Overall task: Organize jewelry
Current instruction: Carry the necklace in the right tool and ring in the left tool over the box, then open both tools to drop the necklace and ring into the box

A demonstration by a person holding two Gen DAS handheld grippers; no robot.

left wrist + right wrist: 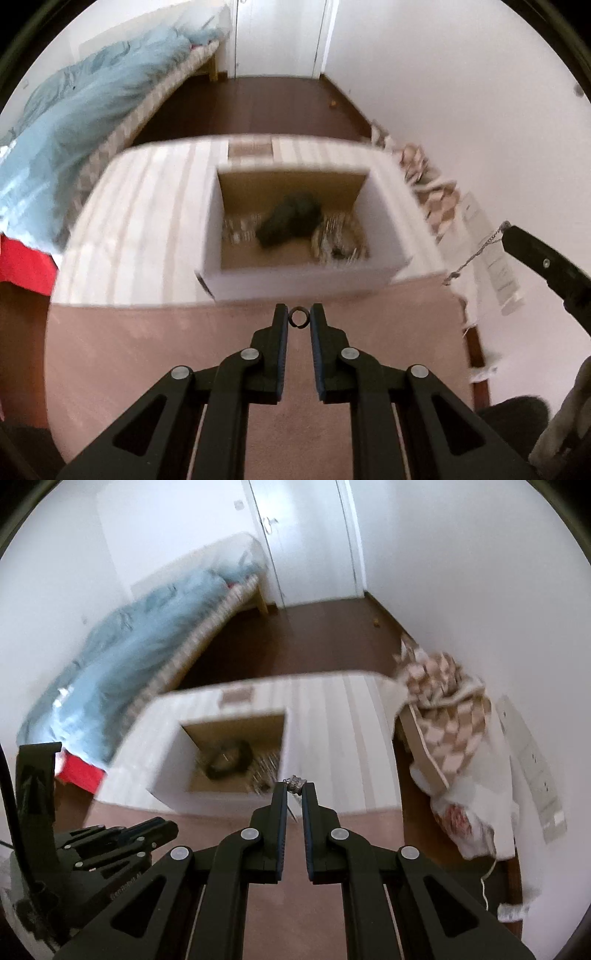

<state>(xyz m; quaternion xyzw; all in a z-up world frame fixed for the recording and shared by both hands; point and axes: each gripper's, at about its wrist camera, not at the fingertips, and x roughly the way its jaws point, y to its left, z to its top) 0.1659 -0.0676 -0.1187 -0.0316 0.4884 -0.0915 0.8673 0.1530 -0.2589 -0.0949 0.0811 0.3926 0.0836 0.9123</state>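
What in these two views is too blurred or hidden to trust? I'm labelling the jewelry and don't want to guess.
- Contents of the box: motion blur in both views; a dark lump and pale glittery pieces, type unreadable.
- Chain held by the right tongs: thin, its lower end lost against the wall in the left wrist view.
- Same piece at the right tongs' tips: too small to identify.
- Ring in the left tongs: detail too small.

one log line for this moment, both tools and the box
left tool: shut on ring | right tool: shut on chain | box: open, jewelry inside, blurred | both tools short of box
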